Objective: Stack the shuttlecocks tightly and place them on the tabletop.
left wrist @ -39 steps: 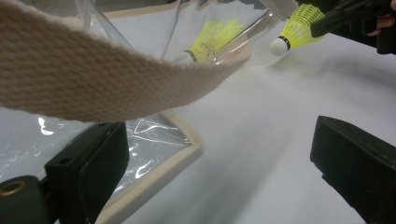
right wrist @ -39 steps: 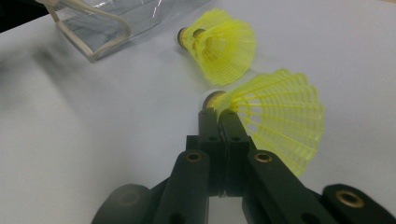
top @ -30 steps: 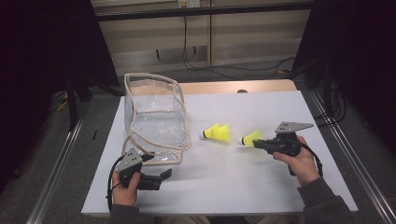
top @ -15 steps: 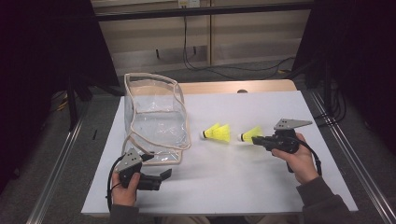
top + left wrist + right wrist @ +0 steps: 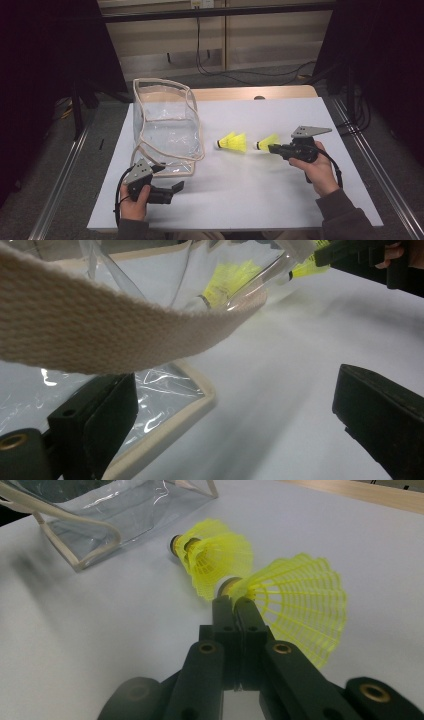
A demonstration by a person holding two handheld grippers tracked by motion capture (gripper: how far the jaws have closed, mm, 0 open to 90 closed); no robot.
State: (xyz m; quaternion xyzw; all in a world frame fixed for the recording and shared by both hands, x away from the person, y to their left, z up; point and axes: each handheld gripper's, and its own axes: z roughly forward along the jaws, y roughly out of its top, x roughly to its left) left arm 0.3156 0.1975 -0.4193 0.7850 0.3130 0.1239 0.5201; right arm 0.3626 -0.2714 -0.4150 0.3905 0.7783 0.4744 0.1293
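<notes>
A clear plastic bag (image 5: 167, 125) with cream webbing trim stands open at the table's left. Two yellow shuttlecocks are to its right. One shuttlecock (image 5: 234, 142) lies free on the white sheet, cork toward the bag. My right gripper (image 5: 272, 148) is shut on the other shuttlecock (image 5: 267, 142), its tips (image 5: 232, 602) pinching the skirt (image 5: 300, 605) beside the cork. The free shuttlecock (image 5: 215, 555) lies just beyond. My left gripper (image 5: 172, 192) rests near the front edge by the bag's near corner, open (image 5: 232, 390). The bag's strap (image 5: 100, 335) crosses above its jaws without touching them.
The white sheet (image 5: 240, 200) covers the wooden table, with bare room across its front and right. Metal rails run along both sides of the table. Cables hang against the far wall.
</notes>
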